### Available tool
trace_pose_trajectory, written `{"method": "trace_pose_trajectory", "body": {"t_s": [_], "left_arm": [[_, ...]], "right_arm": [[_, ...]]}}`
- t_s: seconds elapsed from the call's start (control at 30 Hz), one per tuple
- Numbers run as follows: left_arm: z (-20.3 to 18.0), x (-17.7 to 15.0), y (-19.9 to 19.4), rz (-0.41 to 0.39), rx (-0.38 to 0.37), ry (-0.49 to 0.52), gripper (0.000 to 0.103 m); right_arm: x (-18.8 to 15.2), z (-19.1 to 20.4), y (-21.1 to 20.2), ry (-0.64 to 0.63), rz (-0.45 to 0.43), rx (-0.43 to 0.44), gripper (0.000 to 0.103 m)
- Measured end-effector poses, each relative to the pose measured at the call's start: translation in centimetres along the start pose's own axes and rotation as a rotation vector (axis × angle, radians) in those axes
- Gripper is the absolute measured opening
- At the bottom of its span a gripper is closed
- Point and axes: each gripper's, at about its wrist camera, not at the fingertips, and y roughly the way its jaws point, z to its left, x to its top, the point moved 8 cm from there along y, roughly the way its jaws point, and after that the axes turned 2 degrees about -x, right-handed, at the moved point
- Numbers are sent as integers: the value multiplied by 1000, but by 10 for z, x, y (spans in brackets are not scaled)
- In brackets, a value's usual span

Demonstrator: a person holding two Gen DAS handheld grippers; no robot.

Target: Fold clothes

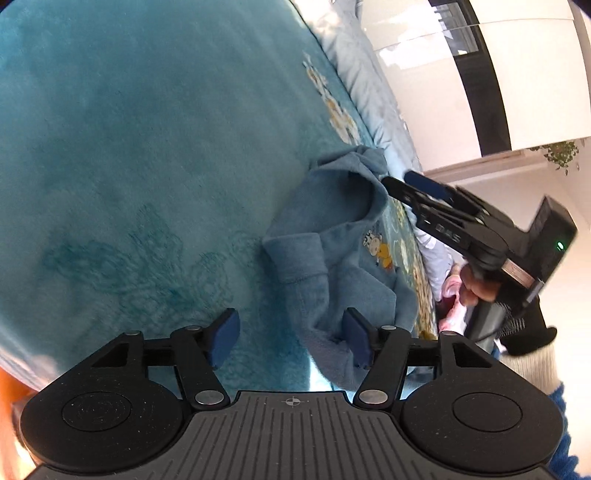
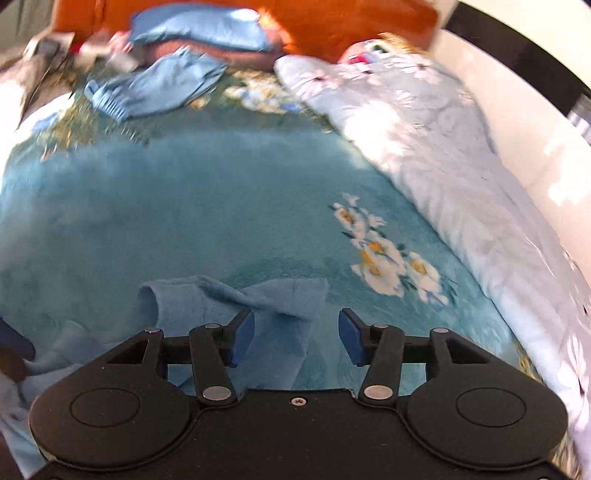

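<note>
Left view only: the cartoon print (image 1: 376, 247) on the blue sweatshirt (image 1: 332, 243), the whole right gripper (image 1: 406, 181) seen from outside, and the person's hand (image 1: 476, 284) around its handle.
Right view only: a second blue garment (image 2: 155, 88) at the far end of the bed, beyond the sweatshirt (image 2: 236, 299), an orange headboard (image 2: 332, 26), and a pale floral quilt (image 2: 424, 147) along the bed's right edge.
Sweatshirt: lies crumpled on the teal blanket (image 1: 129, 166), a cuffed sleeve folded across it.
Left gripper (image 1: 291, 339): tilts down over the sweatshirt's near edge.
Left fingers: about half open, holding nothing; the right pad (image 1: 356, 341) sits against the fabric.
Right gripper: reaches in level with the sweatshirt's far edge, tips at the cloth.
Right fingers (image 2: 242, 339): parted about halfway, gripping nothing, sweatshirt cloth lying below the gap.
</note>
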Motion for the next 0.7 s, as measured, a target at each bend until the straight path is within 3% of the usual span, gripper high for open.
{"method": "trace_pose_trajectory", "body": {"t_s": [0.13, 0.23, 0.3, 0.37, 0.43, 0.53, 0.7], "left_arm": [[-5, -4, 5, 12, -9, 1, 60], [-10, -6, 10, 14, -5, 4, 36], [-14, -7, 9, 10, 0, 19, 30], [-20, -8, 7, -6, 7, 46, 21], [-26, -10, -1, -30, 8, 73, 11], [-35, -9, -16, -78, 35, 140, 8], [-63, 12, -42, -175, 101, 328, 4]], "right_arm": [[4, 5, 15, -93, 0, -17, 49], [6, 10, 22, -128, -1, -5, 48], [6, 13, 24, -139, 3, 6, 44], [7, 14, 26, -135, 15, 10, 32], [8, 15, 30, -122, 37, 7, 8], [10, 12, 29, -77, 50, -46, 4], [29, -25, -22, 102, -52, -183, 3]]}}
